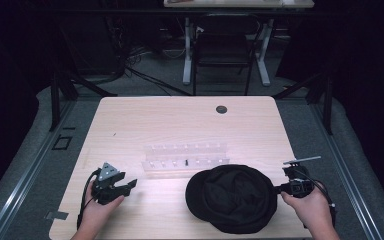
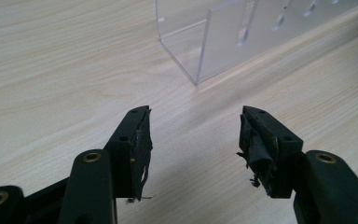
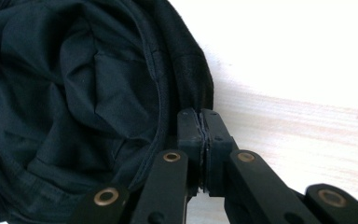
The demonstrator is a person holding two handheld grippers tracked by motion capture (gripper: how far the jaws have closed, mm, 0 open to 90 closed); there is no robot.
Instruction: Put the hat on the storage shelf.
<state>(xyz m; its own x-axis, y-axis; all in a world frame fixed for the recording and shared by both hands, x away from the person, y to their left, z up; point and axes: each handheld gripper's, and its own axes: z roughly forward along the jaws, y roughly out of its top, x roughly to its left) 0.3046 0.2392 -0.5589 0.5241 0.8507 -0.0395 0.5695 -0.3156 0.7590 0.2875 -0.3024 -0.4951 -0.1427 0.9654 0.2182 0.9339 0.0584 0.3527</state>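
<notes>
Though black and hard to read from above, looks like a soft cloth hat (image 1: 232, 197) lying opening-up at the near right of the counter (image 1: 180, 120), just in front of a clear plastic rack (image 1: 185, 157). Judging by the slack folds of lining, ought to be light and limp, likely to sag and fold rather than keep its shape when raised by one edge. Not fragile, not slippery, but thin enough to slide out of a shallow pinch. Best taken at the thicker stitched band along the rim, with a deep bite, and probably at two opposite points to keep it open. Finds the right claw (image 1: 280, 189) at the hat's right edge, touching it. In the right gripper view, shows that claw (image 3: 204, 116) pressed together at the band of the hat (image 3: 74, 93); cannot tell whether any cloth is caught between. Reveals there the seams and crumpled lining, lost as one dark mass in the high view. Places the left claw (image 1: 130, 185) well apart from the hat, low over bare wood at the near left. In the left gripper view, shows this claw (image 2: 193, 140) spread wide on nothing, its pad tape frayed, with a corner of the rack (image 2: 223, 42) ahead.
</notes>
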